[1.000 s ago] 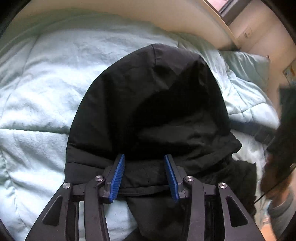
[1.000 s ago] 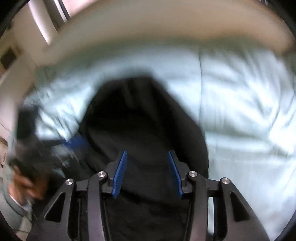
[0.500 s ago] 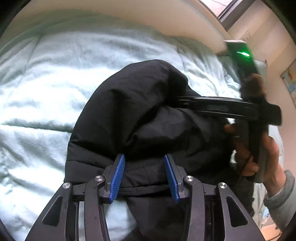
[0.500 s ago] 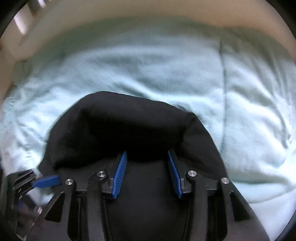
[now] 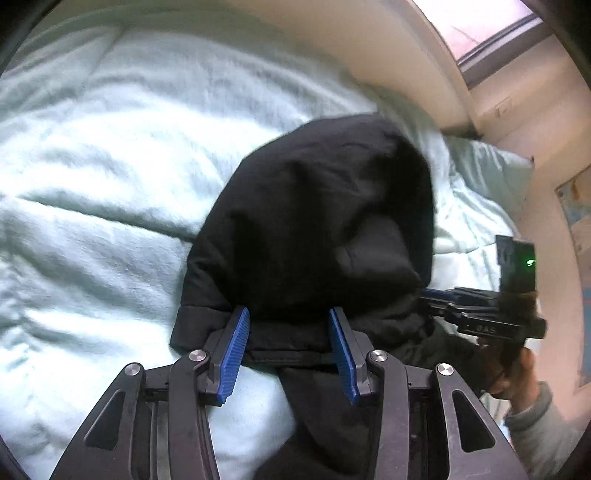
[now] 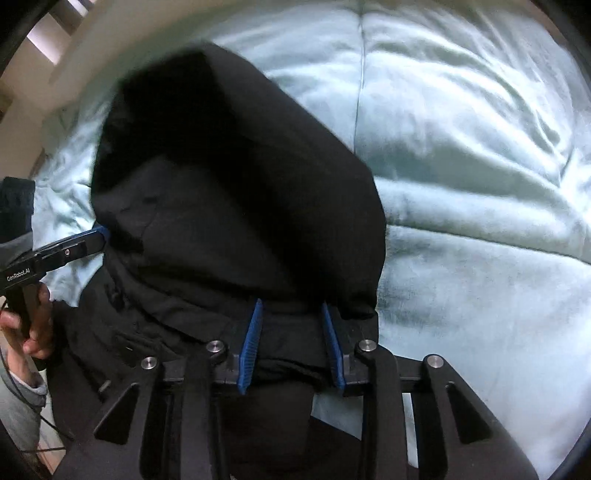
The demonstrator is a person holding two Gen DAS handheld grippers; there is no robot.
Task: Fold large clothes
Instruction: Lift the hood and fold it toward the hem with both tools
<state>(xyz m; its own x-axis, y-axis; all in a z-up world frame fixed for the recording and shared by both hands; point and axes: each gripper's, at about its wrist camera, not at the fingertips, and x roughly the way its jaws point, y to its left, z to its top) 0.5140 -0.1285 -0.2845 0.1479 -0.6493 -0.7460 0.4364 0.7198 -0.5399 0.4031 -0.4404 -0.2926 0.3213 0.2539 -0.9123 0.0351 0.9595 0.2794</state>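
Note:
A black padded jacket (image 5: pixel 314 206) lies bunched on a pale blue comforter (image 5: pixel 92 166). My left gripper (image 5: pixel 288 314) grips the jacket's hemmed edge, and the fabric band runs from pad to pad. In the right wrist view the jacket (image 6: pixel 221 184) fills the centre. There my right gripper (image 6: pixel 291 304) is closing its jaws, with a thick fold of black fabric packed between the blue pads. Each gripper shows in the other's view at the jacket's side: the right gripper (image 5: pixel 432 295) low on the right, the left gripper (image 6: pixel 99 232) at the left.
The comforter (image 6: pixel 480 166) spreads wide around the jacket. A pillow (image 5: pixel 491 166) lies at the far right, under a window (image 5: pixel 480 29). A cream bed frame (image 5: pixel 332 44) curves along the back. The person's hands (image 5: pixel 517 376) (image 6: pixel 33 332) grip the handles.
My right gripper dropped from above the jacket to its near edge and narrowed its jaws on the fabric. The left gripper shifted sideways, with the hem still between its pads.

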